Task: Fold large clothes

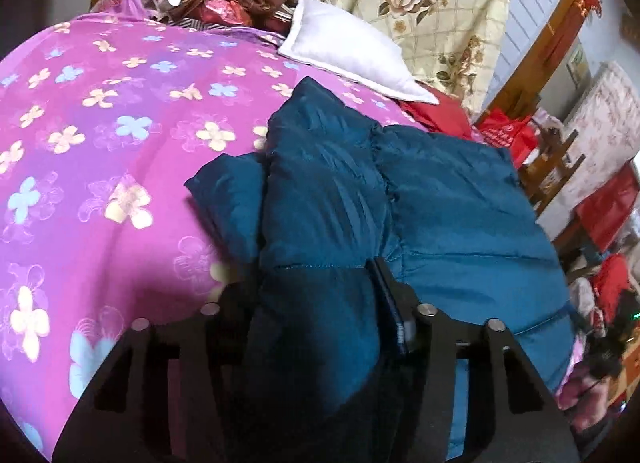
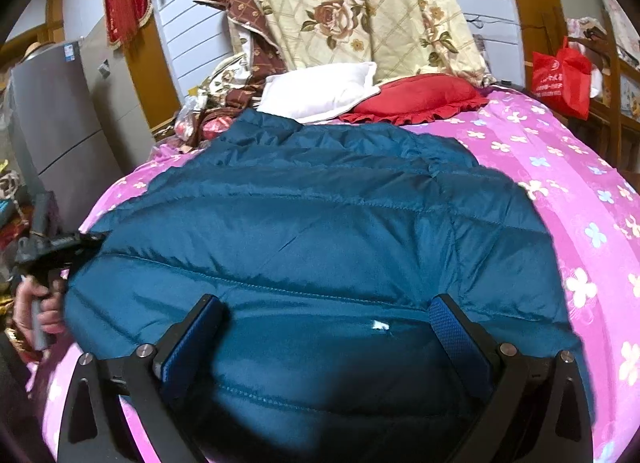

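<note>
Across a pink flower-printed bedspread [image 2: 560, 167], smooth and thin: a teal quilted puffer jacket [image 2: 304, 223], glossy, stitched into puffy bands, spread flat below a white pillow [image 2: 320, 93] and a frilled red cushion [image 2: 420, 97]. At its left edge, left gripper [image 1: 316, 275], jaws pinching a thick padded fold. At its near hem, right gripper [image 2: 326, 323], jaws wide, blue textured pads resting on the fabric, nothing clamped.
</note>
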A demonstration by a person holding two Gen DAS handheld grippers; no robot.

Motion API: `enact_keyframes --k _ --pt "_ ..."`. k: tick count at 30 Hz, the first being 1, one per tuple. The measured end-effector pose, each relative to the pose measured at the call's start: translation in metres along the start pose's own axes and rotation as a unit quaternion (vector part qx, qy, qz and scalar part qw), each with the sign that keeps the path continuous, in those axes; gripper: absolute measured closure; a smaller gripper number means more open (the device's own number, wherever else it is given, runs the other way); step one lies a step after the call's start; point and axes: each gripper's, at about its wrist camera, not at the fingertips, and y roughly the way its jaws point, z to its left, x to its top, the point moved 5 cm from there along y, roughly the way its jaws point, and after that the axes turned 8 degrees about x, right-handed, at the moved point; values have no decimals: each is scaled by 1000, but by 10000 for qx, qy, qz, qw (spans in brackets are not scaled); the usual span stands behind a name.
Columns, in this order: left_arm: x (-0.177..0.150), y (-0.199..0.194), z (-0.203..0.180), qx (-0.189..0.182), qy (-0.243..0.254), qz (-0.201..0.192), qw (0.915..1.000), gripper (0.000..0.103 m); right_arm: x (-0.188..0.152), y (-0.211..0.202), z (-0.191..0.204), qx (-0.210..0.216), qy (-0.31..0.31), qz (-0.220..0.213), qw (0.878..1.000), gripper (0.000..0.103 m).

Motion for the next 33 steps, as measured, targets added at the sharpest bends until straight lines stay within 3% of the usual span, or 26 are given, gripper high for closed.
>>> enact_keyframes --k 2,3,6,8,13,16,18,20,22,23,24,26,27,29,31,33 --pt "-1 4 6 22 -175 39 9998 30 13 -36 -29 -250 300 -567 9976 1" --pt "-1 6 9 2 -280 95 9996 27 16 -51 -48 -368 501 -717 9955 1" --pt "-4 11 16 -248 -567 233 9978 21 17 -70 -97 -860 787 -680 9909 1" --pt "-4 10 15 -240 -561 232 9979 21 21 -65 -115 -804 778 -485 9925 1" --pt "-5 9 13 -145 -513 152 9985 20 36 -17 -123 445 1000 418 9931 1" --pt "-6 9 13 -135 -508 132 9985 20 31 19 -124 219 532 1067 9926 0" --pt "-6 9 13 -139 -504 138 9985 20 30 29 -138 423 816 1035 9904 0" --pt "-6 9 13 -127 -499 148 9986 20 23 36 -151 984 1469 1008 9791 0" --pt "-7 9 13 -137 -515 182 9984 19 23 37 -145 1744 1437 1014 9688 5" --pt "-6 9 14 -131 -526 204 9983 19 21 39 -139 1990 1351 1100 9644 14" --pt "-6 10 14 -112 -525 224 9983 20 20 42 -133 2157 1203 1231 9612 17" --pt "-6 11 12 -274 -602 302 9974 38 22 44 -133 2176 1101 1210 9622 21" --pt "-5 9 11 -171 -598 245 9978 41 23 46 -135 2144 1161 1179 9626 24" --pt "-3 2 1 51 -343 35 9994 60 26 47 -135 1959 1163 1129 9671 33" --pt "-2 -7 -8 307 -134 -157 9993 72 28 36 -120 1764 761 1022 9760 56" --pt "-2 -17 -12 418 -139 -306 9986 80 36 27 -109 1476 519 981 9828 68"
